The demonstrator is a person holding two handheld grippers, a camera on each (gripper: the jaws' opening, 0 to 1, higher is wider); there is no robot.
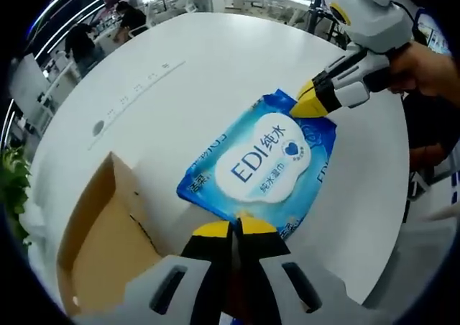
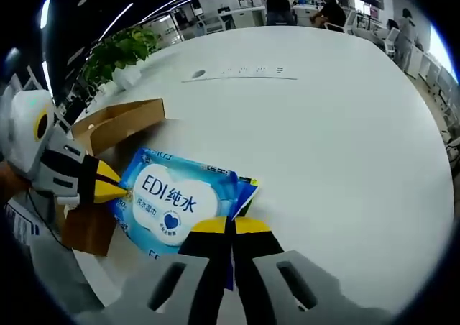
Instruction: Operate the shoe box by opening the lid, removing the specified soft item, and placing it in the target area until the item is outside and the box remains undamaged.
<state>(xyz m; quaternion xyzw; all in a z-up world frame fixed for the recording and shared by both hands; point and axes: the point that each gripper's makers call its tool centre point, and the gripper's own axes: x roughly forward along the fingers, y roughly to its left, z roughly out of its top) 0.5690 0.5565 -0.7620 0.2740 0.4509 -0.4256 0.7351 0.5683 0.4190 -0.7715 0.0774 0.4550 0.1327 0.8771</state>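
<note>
A blue wipes pack (image 1: 262, 163) with a white label hangs between both grippers over the white table (image 1: 180, 66). My left gripper (image 1: 233, 228) is shut on its near edge. My right gripper (image 1: 305, 103) pinches the far edge, with a hand (image 1: 424, 66) holding it. In the right gripper view the wipes pack (image 2: 180, 206) lies in front of my right gripper (image 2: 230, 226), which is shut on its edge, and the left gripper (image 2: 115, 188) grips its left side. The brown cardboard shoe box (image 1: 108, 224) stands open beside the pack; the shoe box (image 2: 118, 124) sits behind it here.
A round cable port (image 1: 98, 128) and a printed line of marks lie mid-table. A potted plant (image 2: 118, 52) stands at the table's edge. People sit at desks (image 2: 323, 8) far behind. Bare tabletop (image 2: 345, 124) spreads to the right of the pack.
</note>
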